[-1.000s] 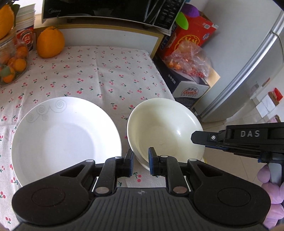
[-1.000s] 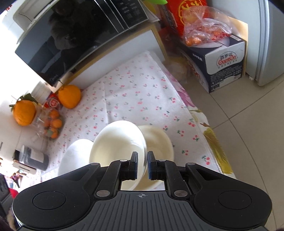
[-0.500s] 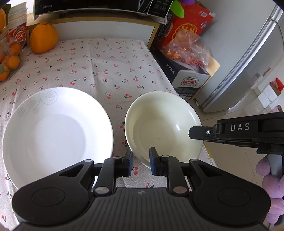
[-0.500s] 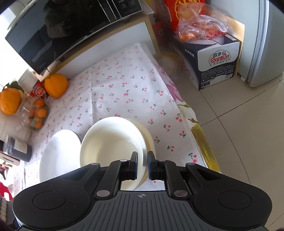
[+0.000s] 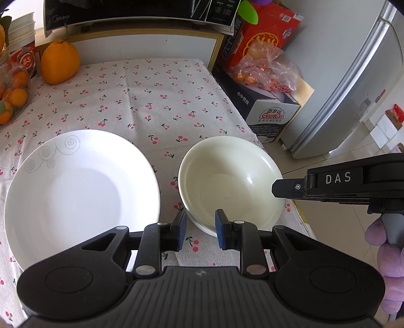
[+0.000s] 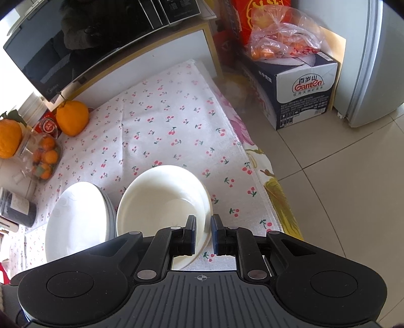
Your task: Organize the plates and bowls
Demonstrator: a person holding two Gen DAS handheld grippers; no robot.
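A cream bowl [image 5: 229,184] sits nested in a second one on the cherry-print cloth, right of a white plate [image 5: 80,191] with swirl marks. My left gripper [image 5: 200,230] is at the bowl's near rim. Its jaws are opening, and the rim stands between them with gaps on both sides. From the right, my right gripper [image 5: 277,188] reaches the bowl's right rim. In the right wrist view that gripper [image 6: 203,233] has the bowl [image 6: 161,201] rim between its pads, which are just starting to part. The plate [image 6: 78,217] tops a small stack.
A large orange [image 5: 59,63] and a bag of small oranges [image 5: 12,98] stand at the back left, under a microwave [image 5: 136,12]. The table edge [image 6: 267,181] runs close to the bowl's right. A water carton [image 6: 303,93] and fridge [image 6: 373,63] are on the floor side.
The bowl has come down from beside and above the second bowl to sit nested in it. My left jaws have widened off its rim.
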